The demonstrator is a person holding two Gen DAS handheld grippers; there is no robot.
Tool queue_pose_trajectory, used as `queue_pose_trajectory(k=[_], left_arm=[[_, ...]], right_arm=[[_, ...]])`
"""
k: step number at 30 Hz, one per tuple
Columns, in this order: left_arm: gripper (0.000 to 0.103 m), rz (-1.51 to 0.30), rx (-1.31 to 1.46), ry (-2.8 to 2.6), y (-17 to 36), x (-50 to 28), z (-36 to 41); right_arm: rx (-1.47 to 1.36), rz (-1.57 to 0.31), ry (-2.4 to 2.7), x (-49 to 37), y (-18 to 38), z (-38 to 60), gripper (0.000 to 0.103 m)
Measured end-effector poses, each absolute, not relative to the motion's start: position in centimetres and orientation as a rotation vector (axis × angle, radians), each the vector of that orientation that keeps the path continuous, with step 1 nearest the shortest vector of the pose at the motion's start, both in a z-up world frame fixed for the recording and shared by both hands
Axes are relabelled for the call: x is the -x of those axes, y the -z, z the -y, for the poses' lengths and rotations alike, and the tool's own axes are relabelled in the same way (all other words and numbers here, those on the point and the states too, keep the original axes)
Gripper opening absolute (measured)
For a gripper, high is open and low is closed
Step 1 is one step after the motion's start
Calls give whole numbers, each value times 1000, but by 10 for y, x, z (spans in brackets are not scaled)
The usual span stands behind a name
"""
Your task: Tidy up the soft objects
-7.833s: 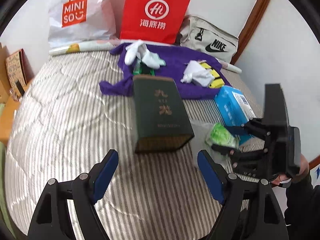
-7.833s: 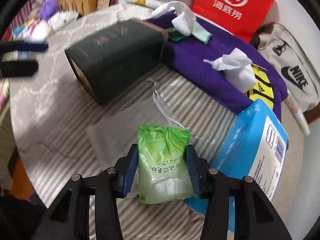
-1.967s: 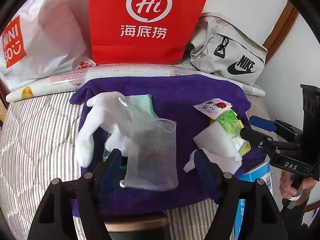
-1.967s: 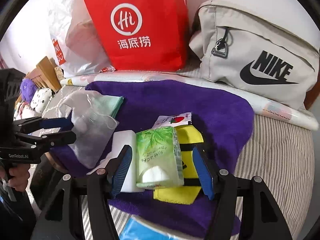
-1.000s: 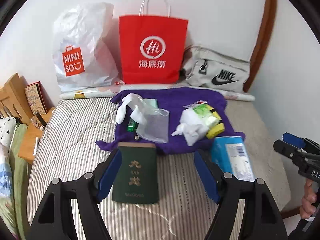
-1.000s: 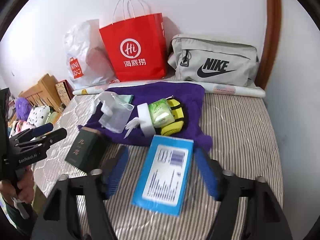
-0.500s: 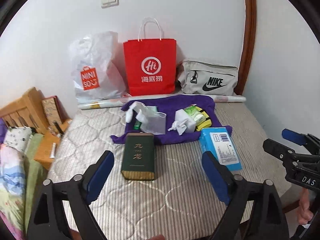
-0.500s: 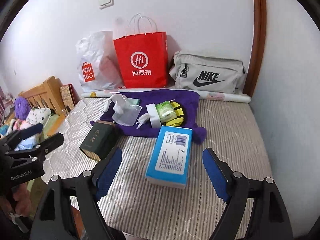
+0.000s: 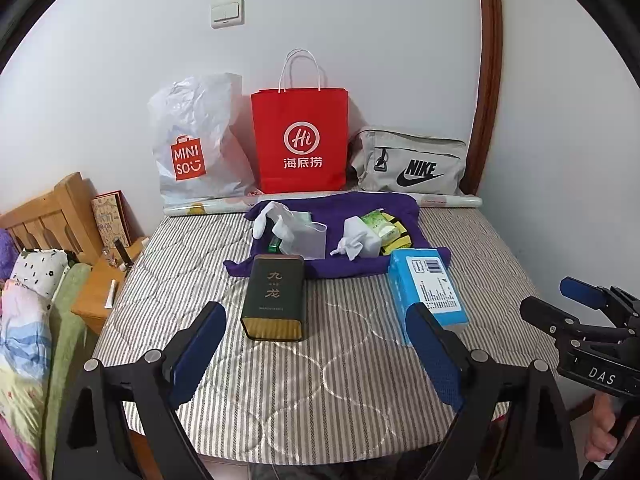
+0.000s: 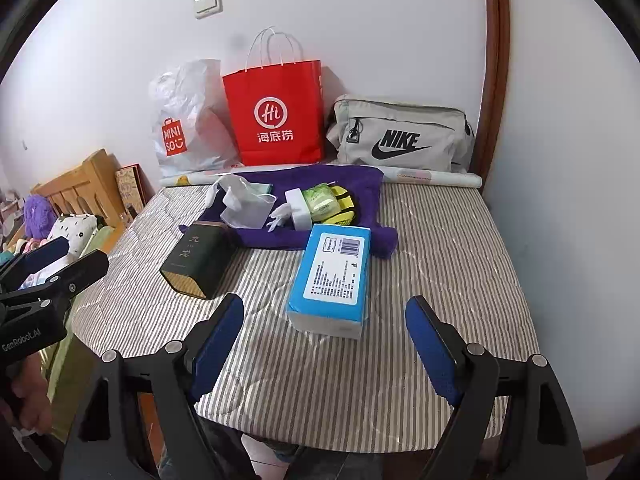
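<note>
Since the soft items already sit grouped on the purple towel (image 9: pixel 360 204) at centre frame, the sorting looks close to done. White gloves (image 9: pixel 276 216) and a mesh pouch (image 9: pixel 304 242) lie on the towel's left half; a white sponge (image 9: pixel 360 236), green tissue pack (image 9: pixel 378 222) and yellow cloth (image 9: pixel 396 238) on its right half. Dark green tin (image 9: pixel 276 296) and blue box (image 9: pixel 428 284) rest on the striped bed (image 9: pixel 320 380), just below the towel edge.

Left gripper (image 9: pixel 316 348) and right gripper (image 10: pixel 320 344) hang low in frame at the near bed edge, fingers spread wide, nothing held.

Judgement: any remaining step is likely tidying stray bits; approach from above, pinch soft things mid-body and avoid dragging the towel or knocking the tin.

Left view alone shows a small green item (image 9: pixel 274 245) tucked beside the pouch, plus the right gripper at right edge. Right view shows the box's barcode face more squarely, a purple plush (image 10: pixel 38 210) at left, and the left gripper's side.

Bags stand against the wall: white bag (image 9: pixel 196 140), red bag (image 9: pixel 300 140), grey Nike bag (image 9: pixel 412 166).
</note>
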State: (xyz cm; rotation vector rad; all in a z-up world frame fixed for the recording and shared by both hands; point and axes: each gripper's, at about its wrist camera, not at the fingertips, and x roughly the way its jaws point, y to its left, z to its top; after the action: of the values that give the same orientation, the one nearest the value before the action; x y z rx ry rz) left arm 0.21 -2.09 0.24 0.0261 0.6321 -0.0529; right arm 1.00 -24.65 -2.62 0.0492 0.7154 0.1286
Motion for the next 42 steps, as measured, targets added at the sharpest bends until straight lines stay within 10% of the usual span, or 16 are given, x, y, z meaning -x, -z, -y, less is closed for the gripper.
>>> queue_pose_trajectory(k=[42], left_arm=[[91, -652, -22, 29, 3, 10, 19]], right_arm=[[-20, -705, -143, 5, 24, 236, 82]])
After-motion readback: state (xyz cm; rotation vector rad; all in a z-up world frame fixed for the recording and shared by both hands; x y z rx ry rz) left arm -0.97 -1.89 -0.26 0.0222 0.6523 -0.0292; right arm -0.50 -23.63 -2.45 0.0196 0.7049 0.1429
